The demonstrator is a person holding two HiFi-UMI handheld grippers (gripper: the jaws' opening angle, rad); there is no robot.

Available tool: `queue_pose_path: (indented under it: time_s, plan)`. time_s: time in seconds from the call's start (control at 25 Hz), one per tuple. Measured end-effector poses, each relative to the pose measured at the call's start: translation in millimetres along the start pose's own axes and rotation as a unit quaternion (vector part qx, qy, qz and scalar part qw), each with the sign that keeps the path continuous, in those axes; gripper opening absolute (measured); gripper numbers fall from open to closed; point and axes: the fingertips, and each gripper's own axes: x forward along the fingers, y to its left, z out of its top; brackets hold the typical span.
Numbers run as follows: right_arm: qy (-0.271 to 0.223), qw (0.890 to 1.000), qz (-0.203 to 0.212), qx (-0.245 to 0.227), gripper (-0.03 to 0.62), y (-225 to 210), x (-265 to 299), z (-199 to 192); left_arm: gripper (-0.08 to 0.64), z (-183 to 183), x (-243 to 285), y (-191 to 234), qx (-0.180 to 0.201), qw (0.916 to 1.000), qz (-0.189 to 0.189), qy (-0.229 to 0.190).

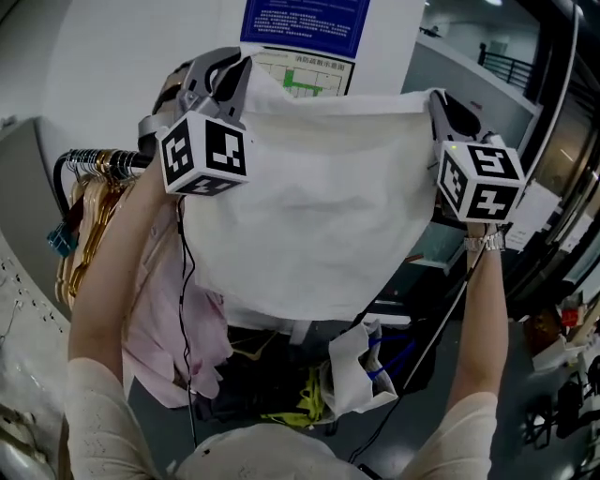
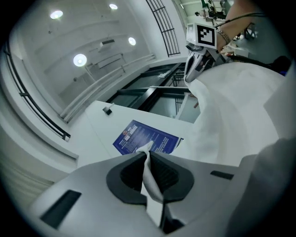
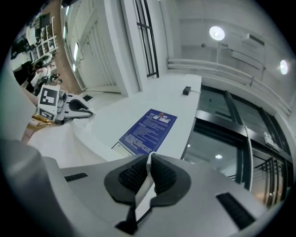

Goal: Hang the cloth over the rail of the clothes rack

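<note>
near: we clench left gripper (image 1: 223, 73) and right gripper (image 1: 439, 105) on the white cloth (image 1: 328, 206), one top corner each | cloth: spread between them, held high, lower edge hanging free | lower left: rail (image 1: 98, 161) with hangers (image 1: 82, 220), clear of cloth | below: pink shirt (image 1: 155, 309)

I see the white cloth (image 1: 319, 206) spread wide across the centre of the head view, hiding whatever lies behind it. At middle left, the rail (image 1: 94, 161) is crowded with hangers (image 1: 84, 225), and a pink garment (image 1: 155, 305) hangs below. A blue poster (image 1: 300, 23) on the wall (image 1: 122, 56) stands close at top centre. A white bag (image 1: 354, 373) clutters the lower centre. Above the rail, upper left, nothing stands before the wall.
</note>
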Motion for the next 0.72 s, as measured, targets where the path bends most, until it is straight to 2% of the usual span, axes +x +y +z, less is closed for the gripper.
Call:
queue_pose_path:
  time_s: [0.08,0.12,0.24,0.36,0.52,0.64,0.72]
  plan:
    - [0.025,0.998,0.044,-0.022,0.025,13.9,6.1,-14.0,0.018,-10.9,4.7,-17.0,0.017,0.9992,-0.032,0.018]
    - [0.039,0.996,0.067,-0.047,0.025,20.8,7.9,-20.7,0.018,-15.7,6.1,-23.8,0.026,0.9982,-0.046,0.027]
    - [0.091,0.981,0.113,-0.131,0.039,33.8,13.9,-45.4,0.018,-24.6,10.6,-37.0,0.047,0.9948,-0.077,0.047]
    - [0.128,0.971,0.146,-0.140,0.082,38.7,19.6,-66.0,0.019,-34.0,15.9,-53.1,0.064,0.9880,-0.119,0.075]
    - [0.156,0.961,0.164,-0.160,0.110,36.9,18.4,-81.8,0.040,-43.8,15.5,-71.6,0.086,0.9762,-0.164,0.113]
    - [0.176,0.953,0.188,-0.160,0.115,37.4,14.9,-93.6,0.061,-45.8,14.8,-79.5,0.103,0.9692,-0.182,0.131]
    - [0.171,0.953,0.205,-0.146,0.117,37.7,10.4,-93.6,0.064,-46.4,13.7,-83.3,0.129,0.9643,-0.185,0.139]
